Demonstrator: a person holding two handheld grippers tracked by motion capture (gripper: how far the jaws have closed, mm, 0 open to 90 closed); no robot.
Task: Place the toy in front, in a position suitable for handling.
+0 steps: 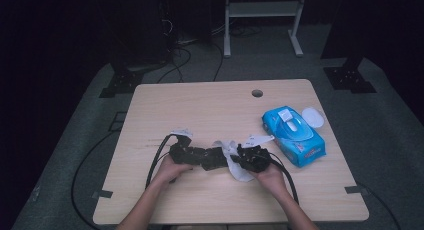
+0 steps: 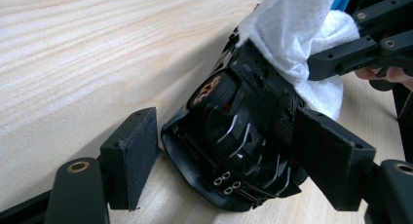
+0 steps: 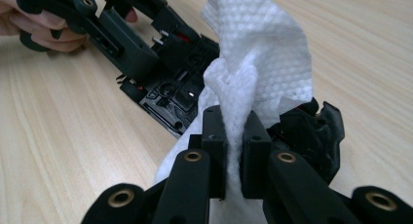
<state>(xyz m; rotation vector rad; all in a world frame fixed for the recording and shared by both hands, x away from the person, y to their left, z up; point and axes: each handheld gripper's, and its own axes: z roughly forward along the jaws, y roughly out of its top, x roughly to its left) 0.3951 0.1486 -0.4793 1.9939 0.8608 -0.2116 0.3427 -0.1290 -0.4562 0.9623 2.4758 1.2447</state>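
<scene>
Wiping in hand: the left gripper (image 2: 224,160) has its fingers clamped around the black device (image 2: 238,136) on the worktop (image 1: 210,105), the right gripper (image 3: 234,151) pinches the white wipe (image 3: 258,63) tight against it, and next comes a firm rub across the casing.

A white, dimple-textured wipe (image 3: 258,58) is showing against a glossy black device (image 2: 243,136) with silver contacts; beside the device, a blue pack (image 1: 295,136) is lying on the pale wood-grain desk (image 1: 200,105).
</scene>
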